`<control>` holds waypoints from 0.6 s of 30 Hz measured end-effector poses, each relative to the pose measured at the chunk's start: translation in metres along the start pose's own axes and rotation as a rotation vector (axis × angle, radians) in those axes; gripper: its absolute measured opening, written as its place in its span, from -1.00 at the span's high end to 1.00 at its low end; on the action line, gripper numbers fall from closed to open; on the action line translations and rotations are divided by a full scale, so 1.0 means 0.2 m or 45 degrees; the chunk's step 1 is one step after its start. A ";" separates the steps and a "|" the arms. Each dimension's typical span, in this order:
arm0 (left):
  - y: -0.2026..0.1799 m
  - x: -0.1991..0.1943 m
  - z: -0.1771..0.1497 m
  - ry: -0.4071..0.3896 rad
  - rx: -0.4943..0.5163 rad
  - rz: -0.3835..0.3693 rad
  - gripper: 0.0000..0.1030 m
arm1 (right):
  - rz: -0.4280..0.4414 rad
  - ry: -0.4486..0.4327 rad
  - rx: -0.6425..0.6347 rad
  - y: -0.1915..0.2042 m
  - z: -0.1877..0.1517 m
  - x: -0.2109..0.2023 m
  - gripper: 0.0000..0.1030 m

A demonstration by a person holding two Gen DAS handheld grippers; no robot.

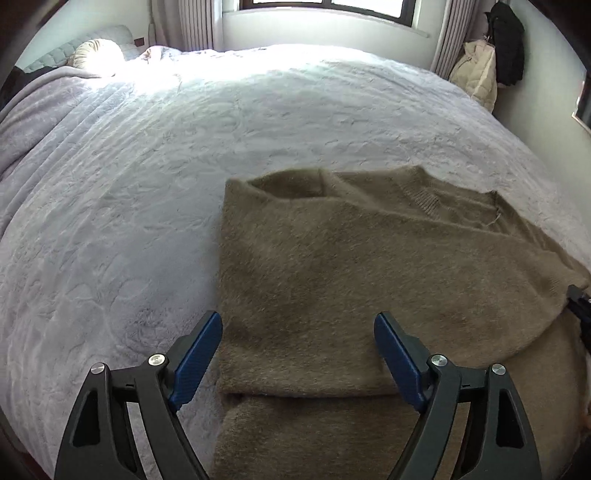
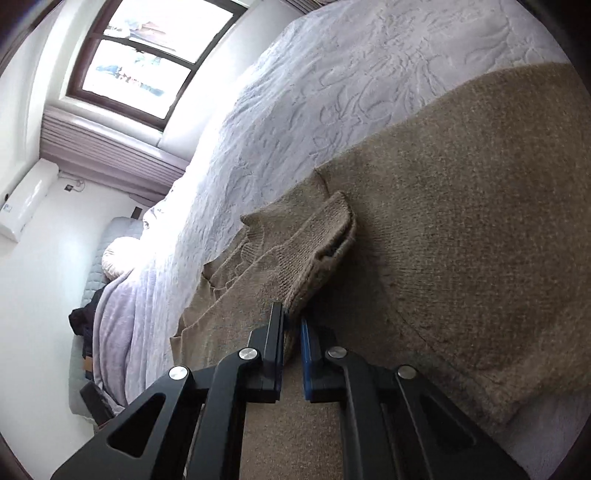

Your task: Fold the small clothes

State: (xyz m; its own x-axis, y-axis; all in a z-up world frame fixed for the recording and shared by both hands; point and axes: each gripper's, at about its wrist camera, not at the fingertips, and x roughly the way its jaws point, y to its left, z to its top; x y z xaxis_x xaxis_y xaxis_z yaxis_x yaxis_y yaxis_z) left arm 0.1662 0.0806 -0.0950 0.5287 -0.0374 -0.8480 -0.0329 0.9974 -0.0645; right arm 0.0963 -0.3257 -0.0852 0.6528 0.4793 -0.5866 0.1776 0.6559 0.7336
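**Lighting and picture quality, both wrist views**

Light source: daylight from the window [image 1: 325, 5] at the top of the left wrist view and in the upper left of the right wrist view [image 2: 147, 59]; the panes are blown out white.

Glare: the far part of the bed [image 1: 147, 147] near the pillow [image 1: 98, 51] is overexposed, losing texture.

Shadows: soft, dim patch on the sweater [image 1: 332, 266] at centre frame; darker under the fold in the right wrist view.

Distortion: strong fisheye bowing; black vignette in the corners.

Focus: generally sharp; slight softness at the sweater's upper edge and toward the frame edges.
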 end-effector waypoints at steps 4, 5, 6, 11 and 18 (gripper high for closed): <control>0.18 0.01 0.02 0.046 -0.111 -0.143 -0.63 | 0.011 0.060 -0.011 -0.10 -0.06 -0.03 0.76; 0.21 0.00 0.05 0.033 -0.111 -0.164 -0.63 | 0.058 0.069 -0.041 -0.10 -0.09 -0.05 0.73; 0.25 0.01 0.08 0.031 -0.099 -0.198 -0.63 | 0.104 0.080 -0.074 -0.08 -0.12 -0.08 0.61; 0.32 0.20 0.20 0.165 -0.097 -0.385 -0.63 | 0.226 0.093 -0.196 -0.06 -0.30 -0.12 0.04; 0.26 0.25 0.29 0.139 -0.042 -0.406 0.56 | 0.251 0.049 -0.199 -0.08 -0.35 -0.07 0.07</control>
State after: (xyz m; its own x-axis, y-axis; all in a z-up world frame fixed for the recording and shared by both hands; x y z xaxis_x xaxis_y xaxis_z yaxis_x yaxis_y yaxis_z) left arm 0.2396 0.1337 -0.1109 0.4233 -0.3550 -0.8335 0.0912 0.9321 -0.3507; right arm 0.0320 -0.3023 -0.1127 0.6348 0.6264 -0.4524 -0.0679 0.6284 0.7749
